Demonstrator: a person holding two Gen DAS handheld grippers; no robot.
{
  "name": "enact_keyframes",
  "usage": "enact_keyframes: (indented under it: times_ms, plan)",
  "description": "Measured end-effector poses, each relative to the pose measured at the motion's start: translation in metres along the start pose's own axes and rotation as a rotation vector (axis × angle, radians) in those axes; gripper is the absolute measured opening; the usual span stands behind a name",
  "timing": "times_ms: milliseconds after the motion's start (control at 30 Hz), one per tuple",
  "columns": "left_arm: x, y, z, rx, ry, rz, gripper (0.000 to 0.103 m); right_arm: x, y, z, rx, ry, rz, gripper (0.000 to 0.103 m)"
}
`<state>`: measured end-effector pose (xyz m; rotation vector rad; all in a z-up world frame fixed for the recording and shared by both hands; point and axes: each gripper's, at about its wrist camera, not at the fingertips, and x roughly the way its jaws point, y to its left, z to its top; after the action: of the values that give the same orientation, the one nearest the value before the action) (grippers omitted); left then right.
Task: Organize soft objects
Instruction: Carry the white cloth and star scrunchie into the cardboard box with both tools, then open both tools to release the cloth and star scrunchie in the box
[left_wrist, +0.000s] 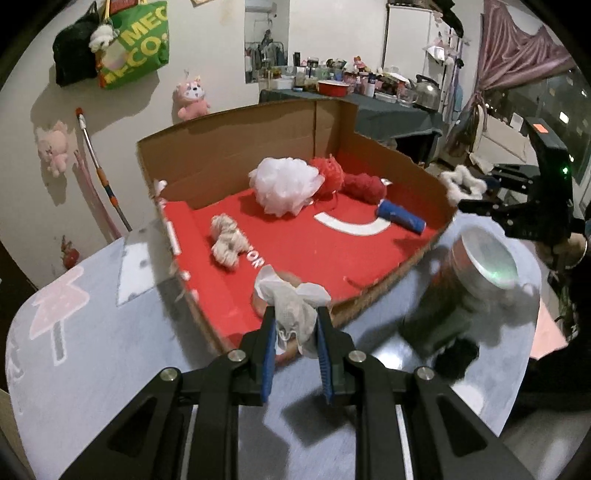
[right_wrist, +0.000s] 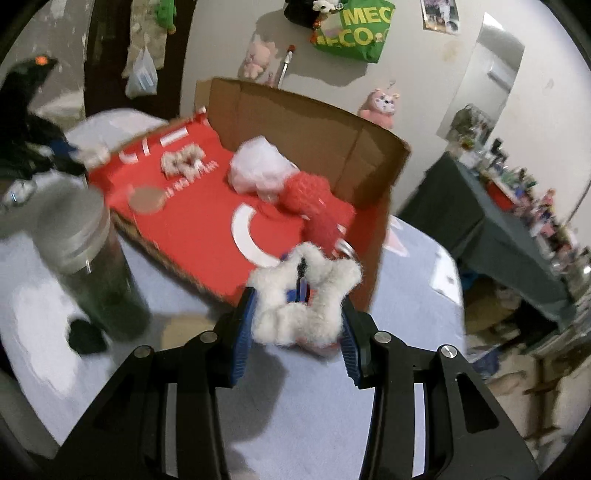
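My left gripper (left_wrist: 295, 325) is shut on a crumpled white cloth (left_wrist: 295, 299) at the near edge of the red-lined cardboard box (left_wrist: 229, 155). In the box lie a white mesh pouf (left_wrist: 282, 184), a red pouf (left_wrist: 328, 171), a red knit piece (left_wrist: 364, 188), a blue roll (left_wrist: 400, 219) and a cream yarn bundle (left_wrist: 227, 240). My right gripper (right_wrist: 299, 314) is shut on a fluffy white star-shaped toy (right_wrist: 303, 295), held over the box's near corner (right_wrist: 373, 258). It also shows at the right of the left wrist view (left_wrist: 461, 181).
A dark jar with a silver lid (left_wrist: 480, 258) stands on the pale blue table (left_wrist: 110, 350) beside the box, also in the right wrist view (right_wrist: 74, 229). A black object (left_wrist: 458, 354) lies near it. Plush toys and a green bag (left_wrist: 136, 44) hang on the wall.
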<state>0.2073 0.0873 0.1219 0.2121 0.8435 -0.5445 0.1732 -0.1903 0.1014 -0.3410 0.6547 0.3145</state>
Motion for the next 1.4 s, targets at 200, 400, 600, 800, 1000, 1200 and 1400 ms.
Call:
enact_keyframes:
  times_ms: [200,400,600,800,1000,1200,1400]
  plan:
    - [0.033,-0.008,0.040,-0.022,0.070,-0.044,0.021,0.038,-0.004,0.041,0.076,0.058,0.174,0.040]
    - [0.074,-0.012,0.067,-0.004,0.155,-0.035,0.021,0.093,-0.006,0.072,0.131,0.174,0.281,0.040]
    - [0.113,-0.013,0.081,0.030,0.231,-0.041,0.021,0.137,-0.008,0.083,0.178,0.271,0.338,0.040]
    - [0.138,-0.013,0.088,0.054,0.278,-0.031,0.021,0.160,-0.003,0.087,0.165,0.323,0.360,0.041]
    - [0.148,-0.010,0.091,0.055,0.287,-0.014,0.021,0.170,-0.003,0.089,0.145,0.343,0.348,0.041]
    - [0.158,-0.008,0.091,0.052,0.294,-0.007,0.023,0.175,-0.006,0.090,0.149,0.359,0.331,0.042]
    - [0.161,-0.009,0.087,0.049,0.292,-0.003,0.028,0.178,-0.004,0.090,0.145,0.360,0.319,0.045]
